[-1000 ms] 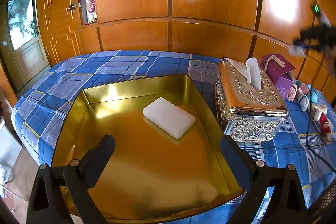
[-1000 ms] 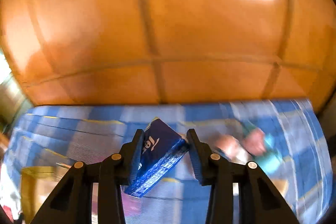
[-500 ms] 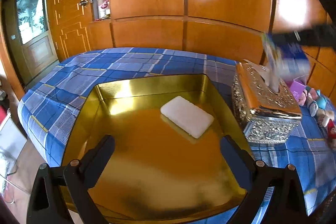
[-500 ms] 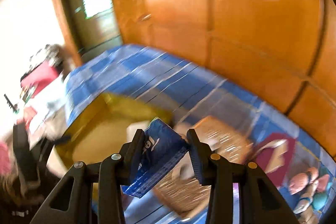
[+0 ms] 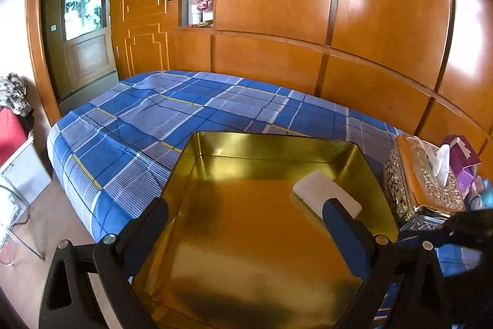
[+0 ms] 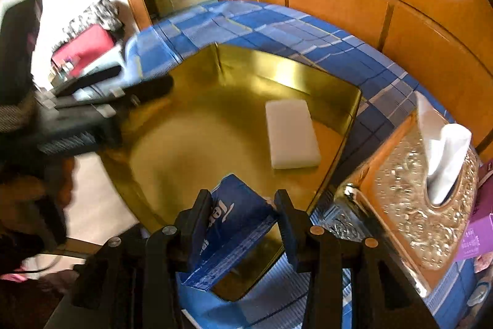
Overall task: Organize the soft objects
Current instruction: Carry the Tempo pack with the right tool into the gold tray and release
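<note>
The right gripper (image 6: 243, 211) is clamped on a blue tissue packet (image 6: 229, 232), tilted, over the near corner of the gold tray (image 6: 292, 73). A white sponge (image 6: 291, 133) lies flat in the tray at one o'clock from the packet. The ornate tissue box (image 6: 409, 205) stands on the bed (image 6: 339, 51) at three o'clock. The left gripper (image 5: 246, 224) hangs wide open and empty above the tray floor.

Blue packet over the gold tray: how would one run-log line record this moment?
right gripper: holds blue packet over gold tray | left gripper: open, empty | white pad: in tray
</note>
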